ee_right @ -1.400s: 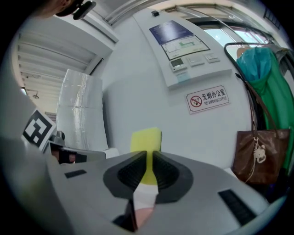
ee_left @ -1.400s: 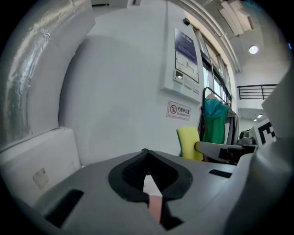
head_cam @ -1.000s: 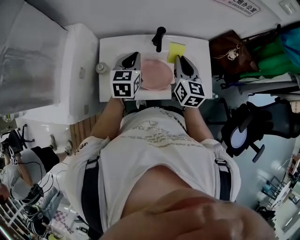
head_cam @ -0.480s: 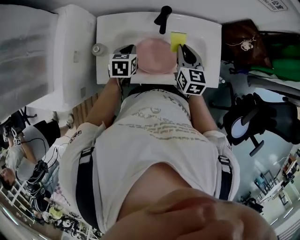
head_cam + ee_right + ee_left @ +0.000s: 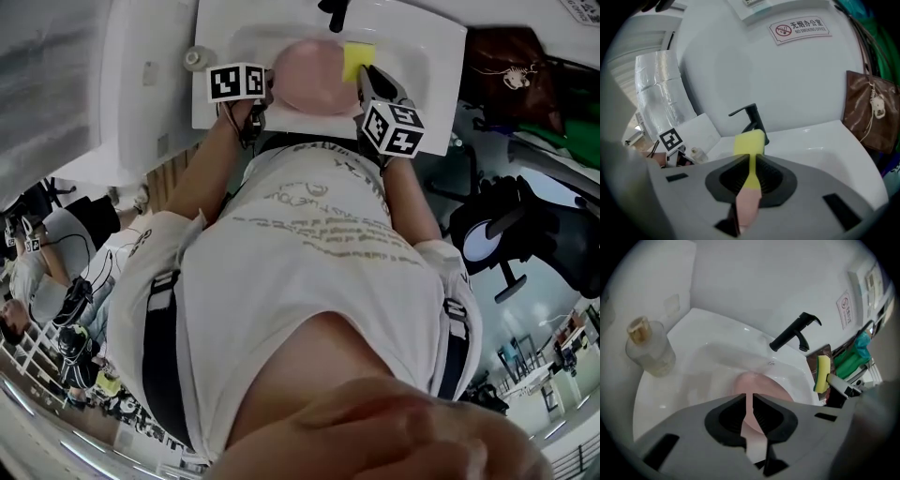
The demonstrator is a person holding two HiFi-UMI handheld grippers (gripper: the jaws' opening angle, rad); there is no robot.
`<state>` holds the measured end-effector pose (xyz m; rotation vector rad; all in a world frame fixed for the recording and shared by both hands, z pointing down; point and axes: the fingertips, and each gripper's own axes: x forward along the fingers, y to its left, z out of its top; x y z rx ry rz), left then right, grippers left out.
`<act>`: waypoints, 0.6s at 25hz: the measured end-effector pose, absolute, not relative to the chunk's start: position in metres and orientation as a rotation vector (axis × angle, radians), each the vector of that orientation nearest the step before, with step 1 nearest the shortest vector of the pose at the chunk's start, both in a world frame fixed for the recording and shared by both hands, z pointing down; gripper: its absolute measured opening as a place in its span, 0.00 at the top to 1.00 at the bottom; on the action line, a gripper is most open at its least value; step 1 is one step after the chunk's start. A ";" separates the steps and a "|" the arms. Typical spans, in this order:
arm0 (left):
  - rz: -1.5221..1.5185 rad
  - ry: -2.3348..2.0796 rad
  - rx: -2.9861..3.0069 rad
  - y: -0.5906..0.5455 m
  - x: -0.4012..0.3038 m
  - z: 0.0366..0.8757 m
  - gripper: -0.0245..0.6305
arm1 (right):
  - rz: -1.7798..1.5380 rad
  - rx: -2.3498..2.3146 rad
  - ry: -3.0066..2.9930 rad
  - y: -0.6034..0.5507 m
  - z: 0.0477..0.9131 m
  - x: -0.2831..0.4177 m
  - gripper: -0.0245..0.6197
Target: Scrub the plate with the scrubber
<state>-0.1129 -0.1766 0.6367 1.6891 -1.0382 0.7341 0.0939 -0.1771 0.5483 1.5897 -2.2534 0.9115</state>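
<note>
A pink plate (image 5: pixel 314 75) lies in the white sink (image 5: pixel 431 56). My left gripper (image 5: pixel 265 89) is at the plate's left rim. In the left gripper view its jaws (image 5: pixel 750 401) are shut, with the plate's pink edge (image 5: pixel 761 387) showing in the narrow slit between them. My right gripper (image 5: pixel 366 80) is shut on the yellow scrubber (image 5: pixel 357 61), which is at the plate's upper right edge. In the right gripper view the scrubber (image 5: pixel 750 143) sticks out past the jaws, and the plate (image 5: pixel 747 204) shows pink below them.
A black faucet (image 5: pixel 794 331) stands at the back of the sink. A clear bottle (image 5: pixel 649 348) with a cork-coloured cap sits on the sink's left corner. A brown bag (image 5: pixel 869 112) hangs to the right, and a white wall with a sign (image 5: pixel 801 27) rises behind.
The head view has tipped, so the sink sits higher in the picture. Both grippers have moved further over the sink with it, keeping the plate and scrubber.
</note>
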 end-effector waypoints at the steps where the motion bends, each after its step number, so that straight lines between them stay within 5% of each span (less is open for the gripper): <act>1: 0.715 -1.029 1.660 -0.175 -0.114 0.641 0.92 | 0.924 1.579 -2.255 -0.176 0.550 0.093 0.89; 5: 0.743 -1.006 1.604 -0.173 -0.116 0.660 0.75 | 0.925 1.552 -2.257 -0.173 0.552 0.092 0.89; 15: 0.890 -0.876 1.333 -0.169 -0.119 0.728 0.74 | 0.966 1.599 -2.250 -0.184 0.548 0.112 0.89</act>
